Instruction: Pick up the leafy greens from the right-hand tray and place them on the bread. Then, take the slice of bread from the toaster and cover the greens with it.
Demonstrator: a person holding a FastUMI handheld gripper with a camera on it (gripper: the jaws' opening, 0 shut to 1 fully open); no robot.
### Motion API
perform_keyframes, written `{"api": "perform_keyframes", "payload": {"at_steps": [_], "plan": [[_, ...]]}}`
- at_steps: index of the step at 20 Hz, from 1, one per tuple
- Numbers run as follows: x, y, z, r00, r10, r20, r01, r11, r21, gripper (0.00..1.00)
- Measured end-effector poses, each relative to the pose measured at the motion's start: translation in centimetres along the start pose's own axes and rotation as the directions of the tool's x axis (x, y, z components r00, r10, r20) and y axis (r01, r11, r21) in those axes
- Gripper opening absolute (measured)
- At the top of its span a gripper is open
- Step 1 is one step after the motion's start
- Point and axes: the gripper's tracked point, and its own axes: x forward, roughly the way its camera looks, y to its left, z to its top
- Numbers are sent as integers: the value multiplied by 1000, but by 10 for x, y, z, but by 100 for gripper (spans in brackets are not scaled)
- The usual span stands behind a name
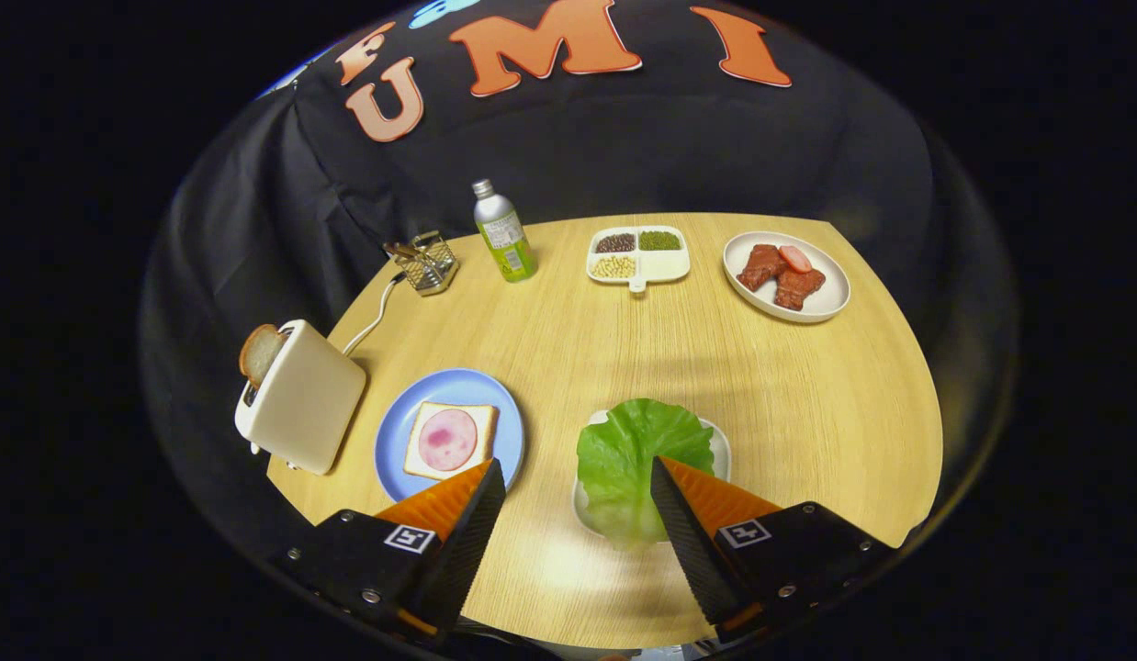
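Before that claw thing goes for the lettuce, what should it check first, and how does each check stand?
1. Gripper open, nothing held: ok.
2. Leafy greens lying free on their white tray: ok.
3. Greens centred between the fingers: not ok, they sit by the right finger.
4. Bread on blue plate, topped with a ham slice, uncovered: ok.
5. Toast up in the toaster: ok.

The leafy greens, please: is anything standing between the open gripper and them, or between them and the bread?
Nothing visible does. The open gripper hangs just short of the leafy greens; only bare table separates them from the bread.
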Motion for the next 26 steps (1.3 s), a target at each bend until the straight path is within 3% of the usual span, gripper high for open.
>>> {"api": "perform_keyframes", "payload": {"at_steps": [8, 20, 24, 25, 26], "plan": [[56, -35, -35, 984, -75, -163, 81, 996, 31, 95], [81, -56, -47, 954, -218, -206, 212, 976, -51, 88], [81, -53, -45, 958, -216, -187, 210, 976, -50, 73], [81, -53, -47, 960, -209, -187, 201, 978, -60, 59], [80, -55, -46, 961, -203, -186, 192, 979, -75, 53]]}}
